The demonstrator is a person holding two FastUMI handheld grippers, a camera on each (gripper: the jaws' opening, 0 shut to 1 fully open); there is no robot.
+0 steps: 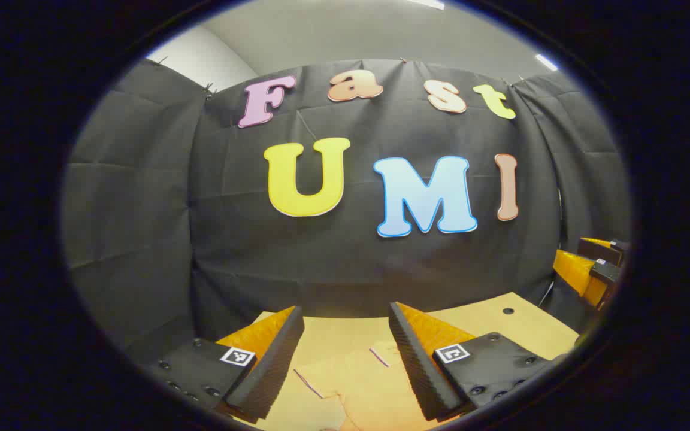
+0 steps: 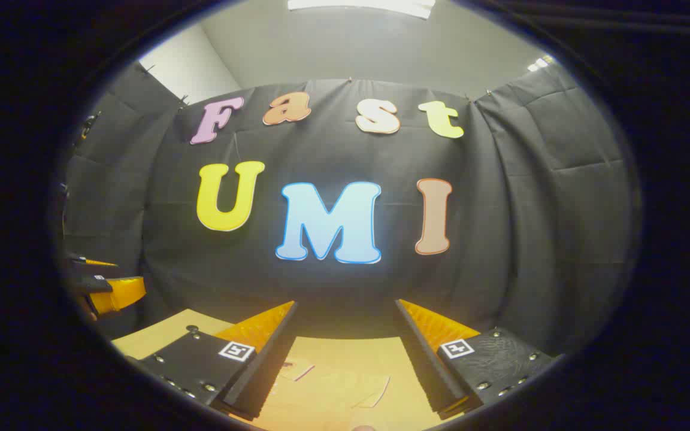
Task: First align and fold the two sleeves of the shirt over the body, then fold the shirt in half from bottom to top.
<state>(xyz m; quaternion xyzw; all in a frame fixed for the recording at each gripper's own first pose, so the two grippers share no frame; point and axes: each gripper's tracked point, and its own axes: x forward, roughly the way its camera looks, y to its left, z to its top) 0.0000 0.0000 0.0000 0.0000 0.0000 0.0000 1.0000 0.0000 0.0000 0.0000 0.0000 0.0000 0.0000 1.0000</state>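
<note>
A pale peach shirt [image 1: 351,383] lies flat on the wooden table [image 1: 501,326], low between the fingers in the left gripper view, with thin dark lines on it. My left gripper [image 1: 345,314] hangs above it, open, nothing between its fingers. In the right gripper view the same pale cloth [image 2: 333,389] shows low between the fingers of my right gripper [image 2: 346,308], which is open and holds nothing. Each gripper also appears in the other's view: the right one [image 1: 590,266] at the far right edge, the left one [image 2: 108,290] at the far left edge.
The black cloth wall [image 1: 345,251] stands close behind the table's far edge and wraps around both sides. A small dark hole [image 1: 508,311] marks the tabletop near its far right corner. Bare table [image 2: 159,335] shows left of the shirt.
</note>
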